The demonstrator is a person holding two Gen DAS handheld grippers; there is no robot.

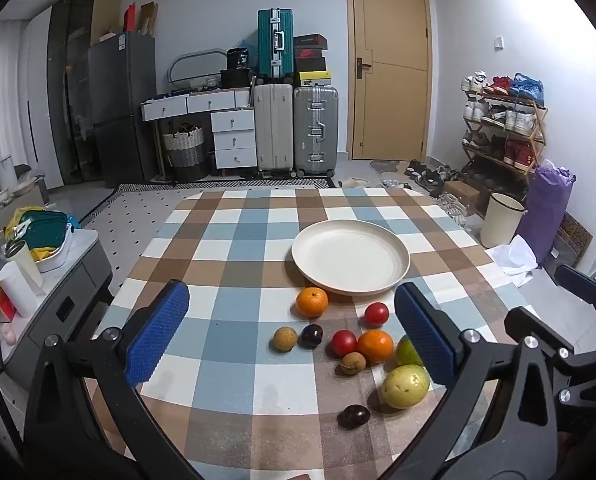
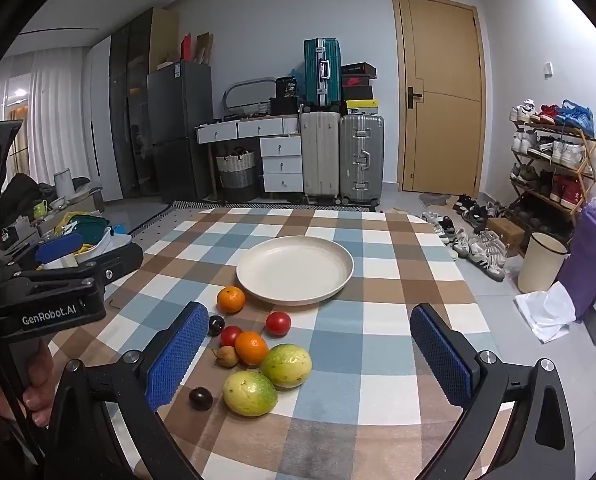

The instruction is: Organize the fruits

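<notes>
A cream plate sits bare on the checked tablecloth. In front of it lie loose fruits: two oranges, two red tomatoes, two dark plums, two brown longans and two yellow-green fruits. My left gripper hovers open above the fruits, nothing between its blue pads. My right gripper is open too, over the two yellow-green fruits, touching nothing. The left gripper's body shows at the left of the right wrist view.
The table is bordered on the left by a grey side cabinet crowded with cups and containers. A bin, a purple bag, white paper, shoes and a shoe rack are on the right. Suitcases and a door stand behind.
</notes>
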